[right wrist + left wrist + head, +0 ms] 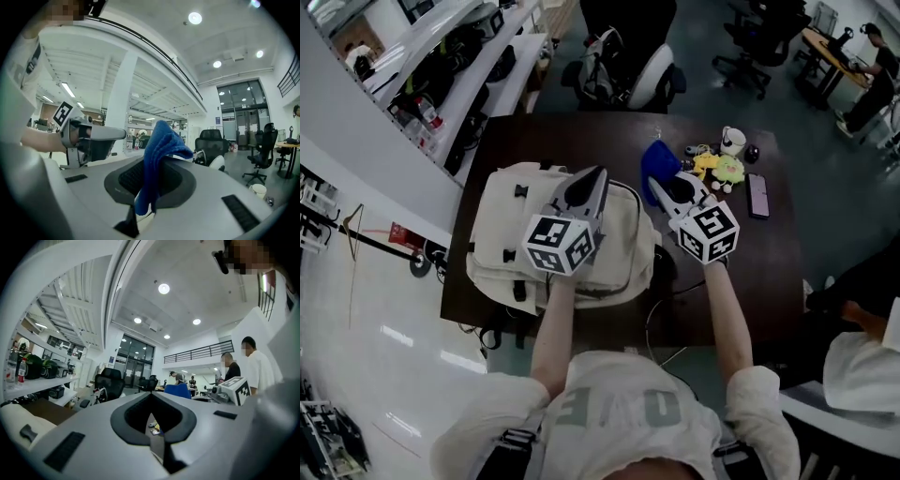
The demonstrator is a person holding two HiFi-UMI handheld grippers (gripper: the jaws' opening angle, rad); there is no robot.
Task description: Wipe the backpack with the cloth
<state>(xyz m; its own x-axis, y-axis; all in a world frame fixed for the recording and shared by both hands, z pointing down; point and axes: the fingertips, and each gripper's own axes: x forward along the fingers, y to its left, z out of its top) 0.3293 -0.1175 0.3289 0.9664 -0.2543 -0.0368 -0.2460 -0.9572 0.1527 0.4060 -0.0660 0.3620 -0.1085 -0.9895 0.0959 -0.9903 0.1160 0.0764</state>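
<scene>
A cream backpack (502, 225) lies flat on the dark brown table (581, 136). My left gripper (598, 173) hovers over the backpack's right half, shut, with nothing between its fingers. In the left gripper view its jaws (151, 394) meet at the tips, and a corner of the backpack (18, 420) shows at the lower left. My right gripper (661, 187) is just right of the backpack, shut on a blue cloth (654, 161). In the right gripper view the cloth (159, 145) stands up and folds over from the jaws, and the left gripper (96, 138) is at the left.
A white mug (732, 141), a yellow-green toy (719, 169) and a phone (758, 195) lie on the table's far right. A black office chair (623, 56) holding a bag stands behind the table. Cables (661, 309) hang at the near edge. A seated person (862, 356) is at the right.
</scene>
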